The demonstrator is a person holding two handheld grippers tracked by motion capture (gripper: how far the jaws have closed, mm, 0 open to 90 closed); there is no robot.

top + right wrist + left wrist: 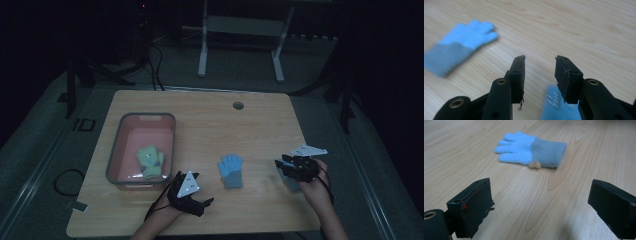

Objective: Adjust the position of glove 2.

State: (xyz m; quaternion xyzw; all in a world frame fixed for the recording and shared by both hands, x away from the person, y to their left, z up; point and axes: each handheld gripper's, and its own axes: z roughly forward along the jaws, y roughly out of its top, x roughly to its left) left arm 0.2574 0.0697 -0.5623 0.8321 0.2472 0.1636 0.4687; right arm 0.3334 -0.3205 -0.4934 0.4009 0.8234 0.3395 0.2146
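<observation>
Pale wood tabletop (210,120), with a round grommet hole (238,105) near its far edge. Grey-rimmed pink bin (116,150) on the left half, holding a yellow-green glove (150,161) on its floor. Blue glove with grey cuff (230,170) flat on the bare wood between the two hands, just right of the bin, fingers pointing away from the person, cuff toward the near edge.

Left gripper (195,199) at the near edge just below the bin's near right corner, held in the left hand (170,207), grey three-cornered plate on top; jaws spread wide in the left gripper view, nothing between them, the blue glove lying a little ahead on the wood with two small tan beads at the seam of its cuff.

Right gripper (281,165) to the right of the blue glove, held in the right hand (316,187); jaws parted by a narrow gap in the right gripper view, gripping nothing, tips over bare wood. Second pale blue piece of cloth (554,106) directly beneath that gripper, blurred, partly hidden by the jaws; kind of item not clear.
</observation>
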